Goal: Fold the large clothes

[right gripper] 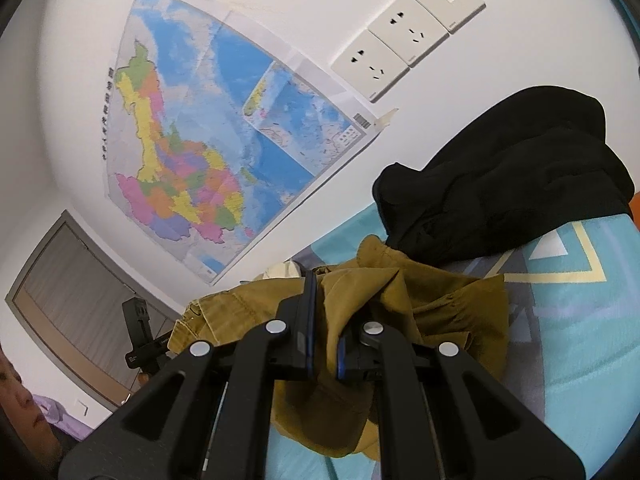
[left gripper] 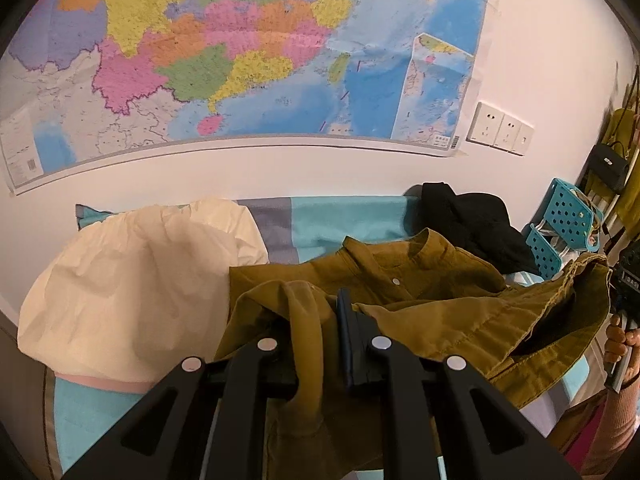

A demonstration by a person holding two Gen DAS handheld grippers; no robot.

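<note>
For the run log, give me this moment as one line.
stage: mid-fold | left tongs: shut on shirt | right tongs: shut on shirt | surface: bed | nearby: black garment, cream cloth

Soft, even indoor light is filling both views, leaving the white wall (left gripper: 280, 172) bright without glare and casting only faint shadows under the cloth folds. Fisheye distortion is bending the wall map (left gripper: 240, 60) and its lower border into curves, and a dark vignette is ringing every corner. Mild blur is softening the cream cloth (left gripper: 132, 280) in the left wrist view, while the black garment (right gripper: 512, 184) is losing detail in shadow.
</note>
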